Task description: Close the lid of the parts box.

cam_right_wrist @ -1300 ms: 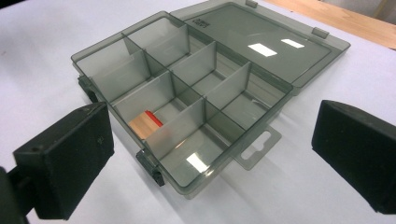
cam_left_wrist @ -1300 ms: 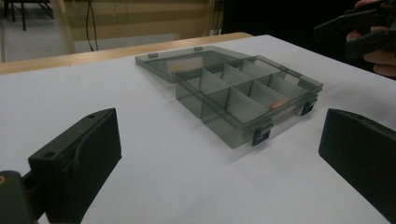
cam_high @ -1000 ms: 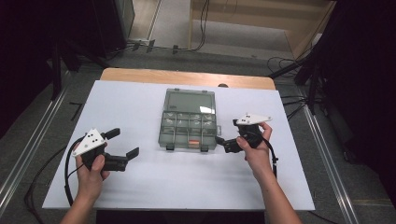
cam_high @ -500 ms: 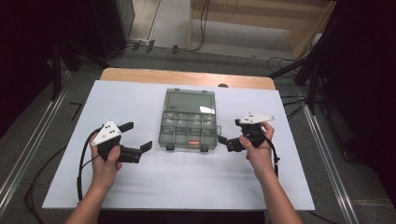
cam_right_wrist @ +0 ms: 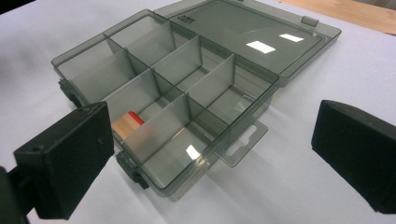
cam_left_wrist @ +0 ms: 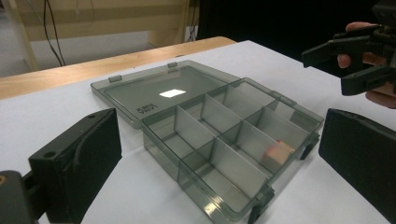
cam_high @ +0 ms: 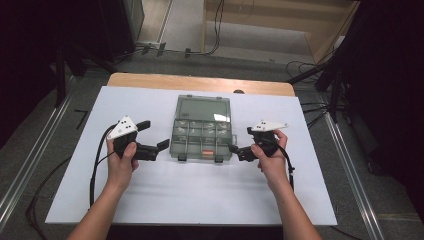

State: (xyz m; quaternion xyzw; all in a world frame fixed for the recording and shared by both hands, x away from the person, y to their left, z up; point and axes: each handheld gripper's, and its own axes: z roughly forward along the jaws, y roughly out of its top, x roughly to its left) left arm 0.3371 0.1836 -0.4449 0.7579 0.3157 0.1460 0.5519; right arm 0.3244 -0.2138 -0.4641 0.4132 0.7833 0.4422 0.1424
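Smoky grey plastic organizer box (cam_high: 203, 129) lying open mid-counter, one claw on each side of it.

We see one white-covered counter (cam_high: 190, 200) with a wooden strip along its far edge, set in a dim room with cables on the grey floor. The single box runs its long axis away from us, lid laid flat toward the far edge, tray nearest us with its latches facing us. We count eight compartments, two rows of four; one small wood-coloured block with a red side (cam_right_wrist: 128, 125) sits in a near-row compartment. Our left claw (cam_high: 153, 137) and right claw (cam_high: 235, 145) both point at the box, jaws spread wide, gripping nothing.
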